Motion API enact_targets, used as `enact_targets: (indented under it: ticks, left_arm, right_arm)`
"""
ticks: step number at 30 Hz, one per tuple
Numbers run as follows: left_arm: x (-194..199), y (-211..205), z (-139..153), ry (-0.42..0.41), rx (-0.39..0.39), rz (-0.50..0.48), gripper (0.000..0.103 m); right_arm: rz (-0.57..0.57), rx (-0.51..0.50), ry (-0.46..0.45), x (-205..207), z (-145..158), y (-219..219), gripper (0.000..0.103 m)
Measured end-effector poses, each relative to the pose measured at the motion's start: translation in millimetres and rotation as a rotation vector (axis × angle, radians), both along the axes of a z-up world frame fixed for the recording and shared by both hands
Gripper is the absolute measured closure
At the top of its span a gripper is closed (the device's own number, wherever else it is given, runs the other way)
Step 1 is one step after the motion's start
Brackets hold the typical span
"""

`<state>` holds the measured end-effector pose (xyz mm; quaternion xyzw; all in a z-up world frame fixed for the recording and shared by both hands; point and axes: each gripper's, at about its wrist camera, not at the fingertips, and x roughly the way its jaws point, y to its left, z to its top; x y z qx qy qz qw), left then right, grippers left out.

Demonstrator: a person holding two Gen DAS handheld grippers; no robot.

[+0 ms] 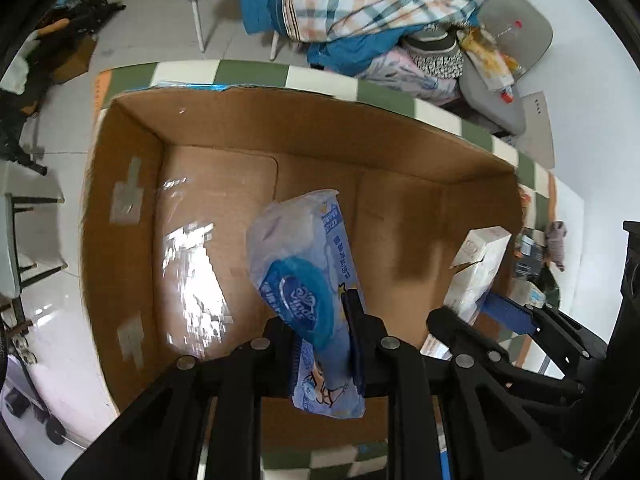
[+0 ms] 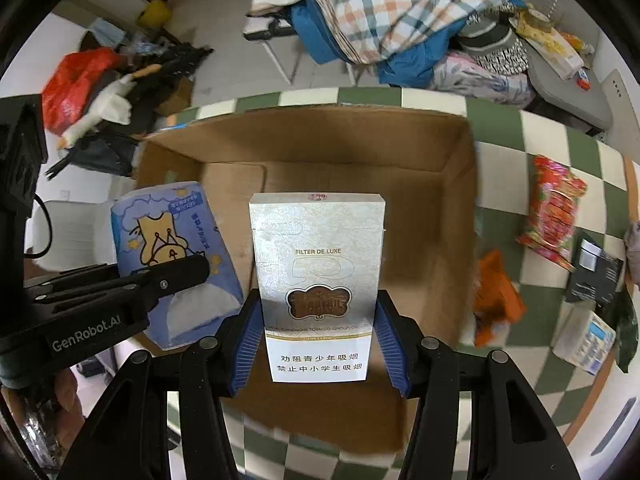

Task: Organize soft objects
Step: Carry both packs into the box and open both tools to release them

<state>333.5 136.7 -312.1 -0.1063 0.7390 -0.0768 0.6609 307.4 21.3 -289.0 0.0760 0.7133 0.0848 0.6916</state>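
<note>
My left gripper [image 1: 324, 344] is shut on a blue tissue pack [image 1: 304, 280] and holds it above the open cardboard box [image 1: 132, 240]. My right gripper [image 2: 320, 344] is shut on a white cigarette pack [image 2: 318, 280], also above the box [image 2: 452, 208]. The right gripper [image 1: 492, 312] with the cigarette pack [image 1: 478, 268] shows at the right of the left wrist view. The left gripper [image 2: 192, 268] with the tissue pack [image 2: 180, 256] shows at the left of the right wrist view. The box floor looks bare.
The box stands on a green and white checked tablecloth [image 2: 560, 148]. To its right lie a red patterned packet [image 2: 554, 212], an orange wrapper [image 2: 496, 300], a dark box [image 2: 596, 276] and a blue-white carton [image 2: 586, 340]. Chairs piled with blankets [image 2: 408, 12] stand behind.
</note>
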Motion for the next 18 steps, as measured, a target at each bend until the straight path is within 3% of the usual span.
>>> enact_targets:
  ticks: [8, 12, 14, 15, 16, 17, 18]
  left_arm:
    - [30.7, -8.5, -40.2, 0.055, -0.047, -0.099, 0.082]
    - [40.0, -11.0, -45.1, 0.057, -0.009, -0.123, 0.072]
    - [41.6, -9.2, -42.8, 0.05, 0.0, -0.123, 0.054]
    - [41.2, -8.1, -39.8, 0.041, -0.004, -0.122, 0.047]
    - [40.7, -6.0, -38.2, 0.034, -0.003, -0.123, 0.031]
    - [39.8, -3.3, -35.6, 0.023, 0.005, -0.12, 0.021]
    - [38.5, -0.5, -30.3, 0.006, 0.009, -0.114, 0.019]
  right_arm:
    - [-0.021, -0.046, 0.047, 36.2, -53.1, 16.2, 0.046]
    - [-0.018, -0.049, 0.054, 44.9, -66.0, 22.7, 0.045]
    - [-0.028, -0.053, 0.06, 47.2, -68.9, 23.1, 0.043]
    - [-0.033, -0.055, 0.059, 47.4, -68.7, 22.9, 0.034]
    - [-0.042, -0.057, 0.059, 47.4, -68.8, 22.7, 0.02]
    - [-0.045, -0.054, 0.059, 46.9, -68.0, 22.6, 0.016]
    - [-0.049, -0.049, 0.059, 46.1, -66.0, 22.4, 0.016]
